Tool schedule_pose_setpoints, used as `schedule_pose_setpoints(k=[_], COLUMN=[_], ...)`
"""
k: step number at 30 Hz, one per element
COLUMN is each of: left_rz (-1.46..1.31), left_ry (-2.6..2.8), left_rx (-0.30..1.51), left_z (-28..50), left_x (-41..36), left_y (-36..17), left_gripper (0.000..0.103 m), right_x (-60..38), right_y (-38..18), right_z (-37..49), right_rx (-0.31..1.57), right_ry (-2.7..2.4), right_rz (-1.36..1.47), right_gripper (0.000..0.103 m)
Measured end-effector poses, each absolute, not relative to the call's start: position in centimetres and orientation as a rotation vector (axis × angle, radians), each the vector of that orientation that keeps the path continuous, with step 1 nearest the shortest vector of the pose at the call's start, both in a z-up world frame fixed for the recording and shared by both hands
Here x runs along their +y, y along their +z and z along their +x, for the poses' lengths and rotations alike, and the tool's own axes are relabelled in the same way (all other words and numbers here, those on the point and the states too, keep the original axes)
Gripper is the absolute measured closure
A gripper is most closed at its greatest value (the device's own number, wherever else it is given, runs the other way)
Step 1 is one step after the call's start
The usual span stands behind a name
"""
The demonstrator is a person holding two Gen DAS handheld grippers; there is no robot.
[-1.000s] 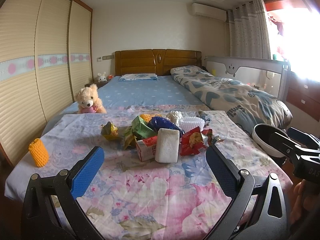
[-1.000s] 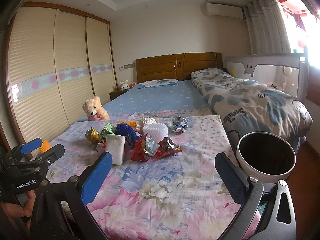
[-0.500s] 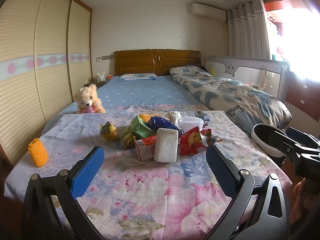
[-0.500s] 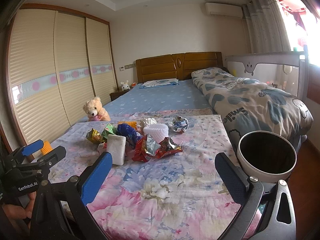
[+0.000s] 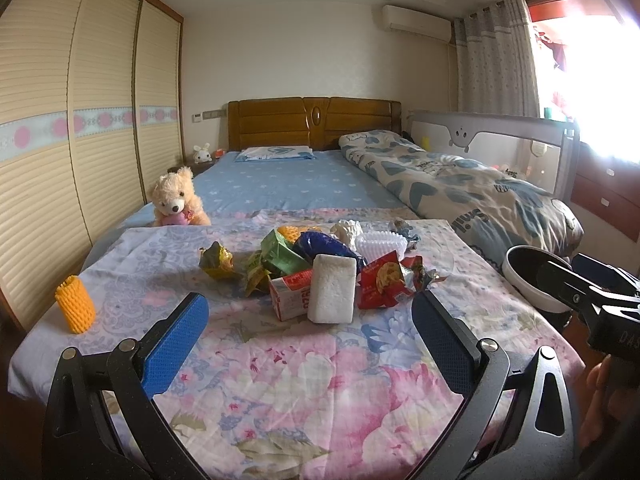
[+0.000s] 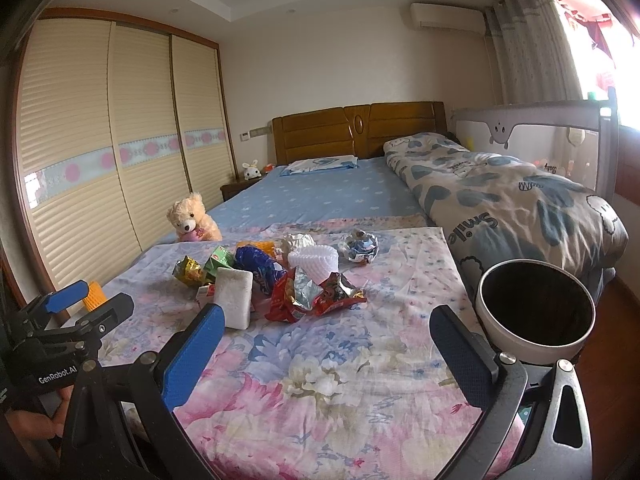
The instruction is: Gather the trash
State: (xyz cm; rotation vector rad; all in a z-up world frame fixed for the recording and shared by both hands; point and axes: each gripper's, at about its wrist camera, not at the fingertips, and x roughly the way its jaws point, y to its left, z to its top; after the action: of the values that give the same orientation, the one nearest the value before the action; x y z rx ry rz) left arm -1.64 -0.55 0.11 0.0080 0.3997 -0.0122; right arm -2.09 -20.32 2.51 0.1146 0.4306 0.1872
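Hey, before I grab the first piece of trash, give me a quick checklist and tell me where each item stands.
1. Left gripper jaws wide and empty: ok.
2. Right gripper jaws wide and empty: ok.
3. Bin upright, mouth unobstructed, beside the bed's right edge: ok.
4. Trash pile within view, nothing covering it: ok.
5. White sponge leaning on the red carton, may topple if either is pulled: not ok.
6. Bin has room inside: cannot tell, its interior is dark.

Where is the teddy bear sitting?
In both views the teddy bear sits on the blue bed, left of and behind the trash pile, beside the wardrobe.
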Motion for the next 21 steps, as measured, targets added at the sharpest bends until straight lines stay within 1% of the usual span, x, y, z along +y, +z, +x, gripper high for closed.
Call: schedule_pose_setpoints(k=[8,10,21], left_rz=[0.004,0.002,-0.005], left_ry=[-0.012,-0.016,-0.029], left_rx=[0.407,0.411,0.506], left_z=[-2.0,-1.6,0.8], left_x=[-0.7,-0.5,0.3], left_y=[-0.6,-0.1,-1.5], left_gripper=[0.0,0.0,0.0], right_x=[-20.3,-20.1,-20.8], right_y=[2.4,2.4,1.5], right_z=[-1.9,-1.9,0.4], right_rx=[0.437,0.444,0.515], right_ry=[0.189,0.192,0.21], right_rz=[0.113,0.113,0.155], right_gripper=[0.0,0.0,0.001])
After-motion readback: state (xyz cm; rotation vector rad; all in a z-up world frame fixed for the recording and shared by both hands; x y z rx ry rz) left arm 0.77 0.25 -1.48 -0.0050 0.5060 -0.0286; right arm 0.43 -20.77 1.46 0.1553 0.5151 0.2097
